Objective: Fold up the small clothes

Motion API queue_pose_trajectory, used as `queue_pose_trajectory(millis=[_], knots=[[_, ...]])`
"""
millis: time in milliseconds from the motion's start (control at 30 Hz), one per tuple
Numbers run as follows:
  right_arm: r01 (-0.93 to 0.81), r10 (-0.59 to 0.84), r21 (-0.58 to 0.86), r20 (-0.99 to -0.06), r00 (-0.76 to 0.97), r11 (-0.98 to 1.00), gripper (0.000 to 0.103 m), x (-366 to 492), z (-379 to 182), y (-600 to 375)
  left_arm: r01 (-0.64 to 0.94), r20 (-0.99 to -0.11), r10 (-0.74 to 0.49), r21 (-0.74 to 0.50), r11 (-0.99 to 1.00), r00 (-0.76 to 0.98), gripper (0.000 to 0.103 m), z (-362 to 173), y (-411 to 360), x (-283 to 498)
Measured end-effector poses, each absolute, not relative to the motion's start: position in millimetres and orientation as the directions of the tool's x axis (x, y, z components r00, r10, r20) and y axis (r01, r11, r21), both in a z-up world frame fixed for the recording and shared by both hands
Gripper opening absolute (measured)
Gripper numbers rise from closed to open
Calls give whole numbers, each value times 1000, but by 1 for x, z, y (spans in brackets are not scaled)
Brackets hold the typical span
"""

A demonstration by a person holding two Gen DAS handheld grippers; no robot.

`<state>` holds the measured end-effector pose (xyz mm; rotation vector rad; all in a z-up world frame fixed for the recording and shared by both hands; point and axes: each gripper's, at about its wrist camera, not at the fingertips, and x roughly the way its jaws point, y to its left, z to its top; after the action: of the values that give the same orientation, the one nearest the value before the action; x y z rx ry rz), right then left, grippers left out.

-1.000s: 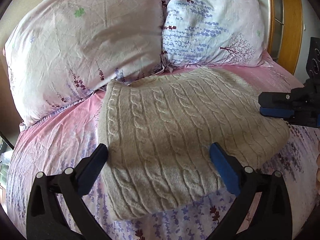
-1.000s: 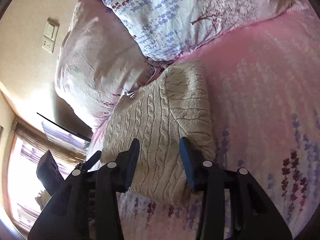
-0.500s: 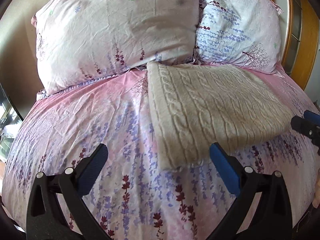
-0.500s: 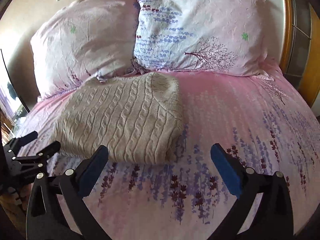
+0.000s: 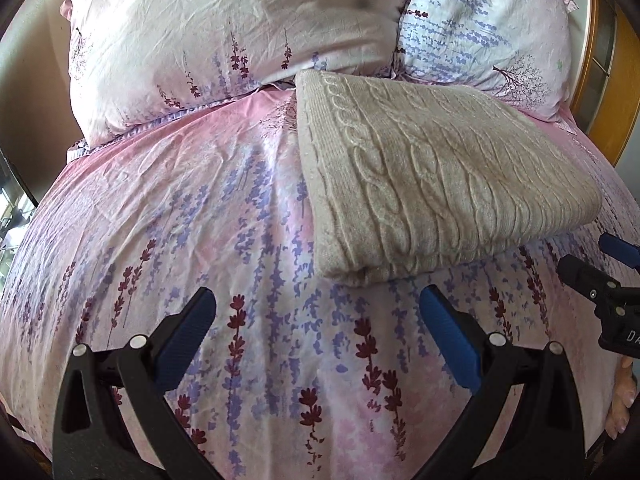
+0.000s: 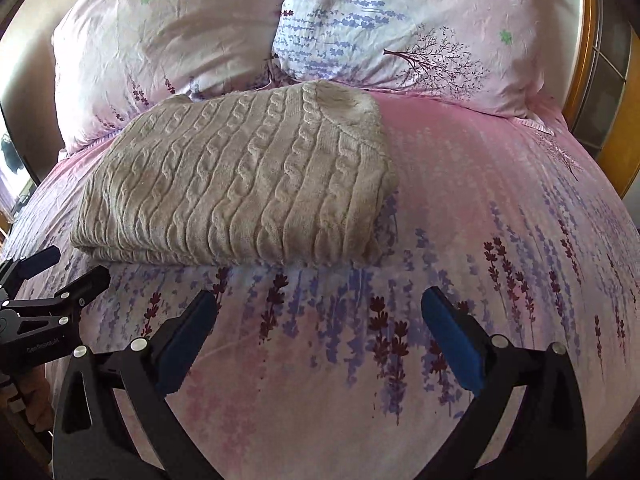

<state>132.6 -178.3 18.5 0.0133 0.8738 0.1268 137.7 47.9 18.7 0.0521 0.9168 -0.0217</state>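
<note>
A beige cable-knit sweater (image 5: 432, 184) lies folded into a thick rectangle on the pink flowered bed, up against the pillows; it also shows in the right wrist view (image 6: 240, 184). My left gripper (image 5: 318, 332) is open and empty, hovering above the sheet just in front of the sweater's near left corner. My right gripper (image 6: 320, 332) is open and empty, in front of the sweater's near edge. Each gripper shows at the edge of the other's view: the right one (image 5: 600, 268) and the left one (image 6: 56, 276).
Two flowered pillows (image 5: 224, 36) (image 6: 408, 24) stand behind the sweater against the wall. A wooden headboard or frame (image 6: 600, 80) runs along the right. The pink bedsheet (image 5: 200, 220) spreads to the left and front.
Both grippers have let go of the sweater and pulled back toward the near side of the bed. The right gripper opened wide. The sweater stays folded in place.
</note>
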Motion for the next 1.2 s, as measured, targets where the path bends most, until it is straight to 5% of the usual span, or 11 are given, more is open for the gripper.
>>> queue_pose_trajectory(millis=[1200], knots=[[-94, 78, 29, -813, 577, 995, 102, 137, 7, -172, 40, -818, -23, 0, 999, 575, 101, 13, 50, 142]])
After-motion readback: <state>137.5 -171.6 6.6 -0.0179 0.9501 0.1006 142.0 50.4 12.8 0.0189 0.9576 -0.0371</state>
